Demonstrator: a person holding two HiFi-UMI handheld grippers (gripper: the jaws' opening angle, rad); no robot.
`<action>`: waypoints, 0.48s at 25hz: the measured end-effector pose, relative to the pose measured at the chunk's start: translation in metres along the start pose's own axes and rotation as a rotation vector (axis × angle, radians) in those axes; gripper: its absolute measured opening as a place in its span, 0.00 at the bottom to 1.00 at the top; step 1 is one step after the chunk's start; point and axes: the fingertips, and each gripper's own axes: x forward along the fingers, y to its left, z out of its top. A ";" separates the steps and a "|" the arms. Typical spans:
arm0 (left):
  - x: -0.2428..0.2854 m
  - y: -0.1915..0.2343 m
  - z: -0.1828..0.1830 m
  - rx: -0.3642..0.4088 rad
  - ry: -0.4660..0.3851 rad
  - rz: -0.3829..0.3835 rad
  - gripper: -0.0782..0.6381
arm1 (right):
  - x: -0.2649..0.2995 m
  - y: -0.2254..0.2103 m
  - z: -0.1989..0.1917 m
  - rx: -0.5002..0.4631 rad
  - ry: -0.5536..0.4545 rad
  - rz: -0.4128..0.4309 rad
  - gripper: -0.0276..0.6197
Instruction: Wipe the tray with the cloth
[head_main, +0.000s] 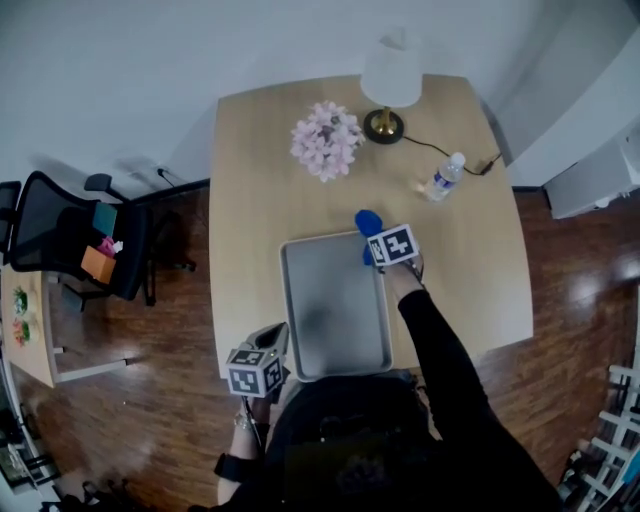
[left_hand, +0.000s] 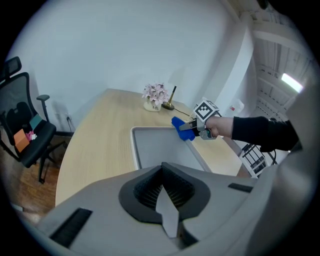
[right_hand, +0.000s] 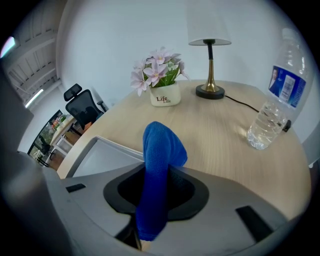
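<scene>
A grey rectangular tray (head_main: 335, 300) lies on the wooden table (head_main: 250, 180), close to its near edge. My right gripper (head_main: 373, 250) hangs over the tray's far right corner, shut on a blue cloth (head_main: 367, 223). In the right gripper view the cloth (right_hand: 157, 165) stands up folded between the jaws, with the tray (right_hand: 107, 155) below it on the left. My left gripper (head_main: 277, 338) is at the tray's near left corner. In its own view its jaws (left_hand: 162, 172) close on a thin light grey strip that looks like the tray's rim. That view also shows the tray (left_hand: 160, 147) and the cloth (left_hand: 181, 128).
At the back of the table stand a pot of pink flowers (head_main: 326, 140) and a lamp (head_main: 388, 85) with a black cable. A water bottle (head_main: 441, 178) stands at the right, beyond the tray. A black office chair (head_main: 85, 235) is on the floor to the left.
</scene>
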 end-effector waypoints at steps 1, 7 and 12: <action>-0.001 0.002 0.001 0.000 -0.006 -0.001 0.11 | -0.001 0.002 0.000 -0.001 -0.005 -0.001 0.20; -0.008 0.007 -0.003 0.000 -0.004 -0.017 0.11 | -0.015 0.010 -0.022 -0.010 0.016 -0.026 0.20; -0.009 0.008 -0.012 0.002 0.006 -0.046 0.11 | -0.032 0.018 -0.063 0.000 0.050 -0.071 0.20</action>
